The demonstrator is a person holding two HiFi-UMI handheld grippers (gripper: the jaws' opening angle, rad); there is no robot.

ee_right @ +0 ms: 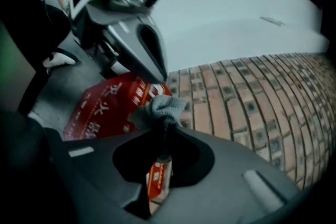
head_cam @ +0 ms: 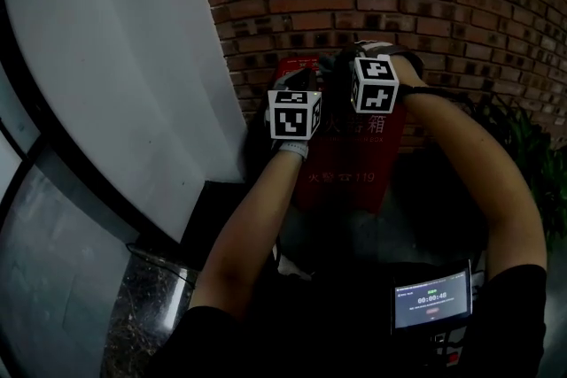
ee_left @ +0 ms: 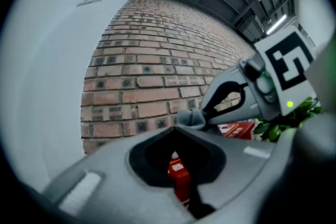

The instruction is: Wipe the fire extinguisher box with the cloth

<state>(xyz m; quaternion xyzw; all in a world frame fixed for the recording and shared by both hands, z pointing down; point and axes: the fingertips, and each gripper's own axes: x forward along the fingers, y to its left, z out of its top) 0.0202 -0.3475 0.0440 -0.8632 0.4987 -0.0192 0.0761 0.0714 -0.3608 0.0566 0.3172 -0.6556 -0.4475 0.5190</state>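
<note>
a person stands facing a brick wall (head_cam: 443,4), both arms raised. the red fire extinguisher box (head_cam: 347,168) stands at the person's 12 o'clock, against the wall. the right tool (ee_right: 164,124) is clamped on a grey cloth (ee_right: 160,106), held just above the box top. the left tool (ee_left: 177,129) is closed, its tips touching the cloth from 9 o'clock. green leaves (head_cam: 523,146) show at 3 o'clock.

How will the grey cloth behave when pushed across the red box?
The small grey fabric cloth bunches in a soft wad past the right gripper's closed fingers, so it is probably floppy and will fold rather than push flat. It looks light and fuzzy, so likely grips well. The red fire extinguisher box looks smooth; the cloth should glide.
</note>
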